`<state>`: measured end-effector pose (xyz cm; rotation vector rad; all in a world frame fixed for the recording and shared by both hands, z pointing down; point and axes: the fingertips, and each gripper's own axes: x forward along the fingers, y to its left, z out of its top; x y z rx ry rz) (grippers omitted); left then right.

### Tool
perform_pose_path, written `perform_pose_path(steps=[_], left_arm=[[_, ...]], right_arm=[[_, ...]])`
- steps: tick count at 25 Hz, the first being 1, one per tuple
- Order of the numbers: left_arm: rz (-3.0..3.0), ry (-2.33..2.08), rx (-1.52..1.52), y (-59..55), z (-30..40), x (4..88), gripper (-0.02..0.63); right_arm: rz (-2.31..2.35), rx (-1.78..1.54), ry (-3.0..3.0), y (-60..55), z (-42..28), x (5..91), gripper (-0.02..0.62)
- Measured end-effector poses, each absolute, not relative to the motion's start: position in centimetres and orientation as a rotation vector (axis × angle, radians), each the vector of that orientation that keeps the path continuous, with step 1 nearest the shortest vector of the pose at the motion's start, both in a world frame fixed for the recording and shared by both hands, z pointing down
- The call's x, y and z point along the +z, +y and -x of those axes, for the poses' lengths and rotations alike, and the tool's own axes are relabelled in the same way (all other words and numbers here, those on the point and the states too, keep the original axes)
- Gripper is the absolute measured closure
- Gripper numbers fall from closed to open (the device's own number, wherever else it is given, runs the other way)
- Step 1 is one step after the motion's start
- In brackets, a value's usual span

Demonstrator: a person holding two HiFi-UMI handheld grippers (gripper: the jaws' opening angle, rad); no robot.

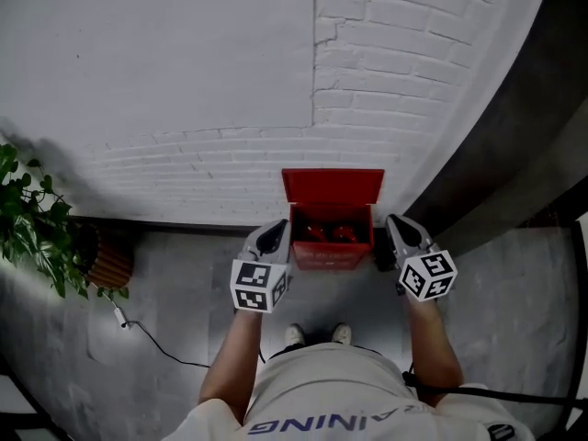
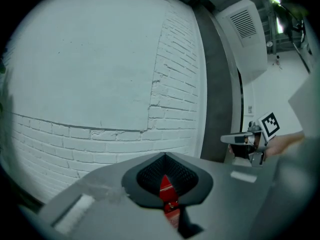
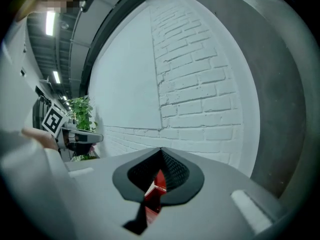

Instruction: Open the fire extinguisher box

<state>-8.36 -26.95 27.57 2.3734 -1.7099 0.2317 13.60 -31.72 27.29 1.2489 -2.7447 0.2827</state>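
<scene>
Left hand-held gripper [image 1: 278, 234], right hand-held gripper [image 1: 398, 230]: both closed, empty.
Fire extinguisher box [image 1: 331, 255], lid [image 1: 333, 189] up, frame centre: opening looks done, pull clear.

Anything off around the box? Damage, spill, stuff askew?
Nothing stands out. The box sits square against the wall, lid raised, extinguishers inside. The left gripper and right gripper flank it, both shut and empty. Only a loose cable trails near the plant.

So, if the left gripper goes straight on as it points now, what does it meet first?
Probably the white wall; the left gripper seems aimed just left of the red box, though depth is unclear.
</scene>
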Motion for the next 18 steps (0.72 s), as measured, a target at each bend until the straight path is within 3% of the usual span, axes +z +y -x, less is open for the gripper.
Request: perform_pose_path(steps=[18], left_arm=[[-2.375, -1.685, 0.235, -26.2, 7.1, 27.2, 0.6]], right_arm=[[-1.243, 0.286, -2.73, -30.6, -14.3, 27.1, 0.591]])
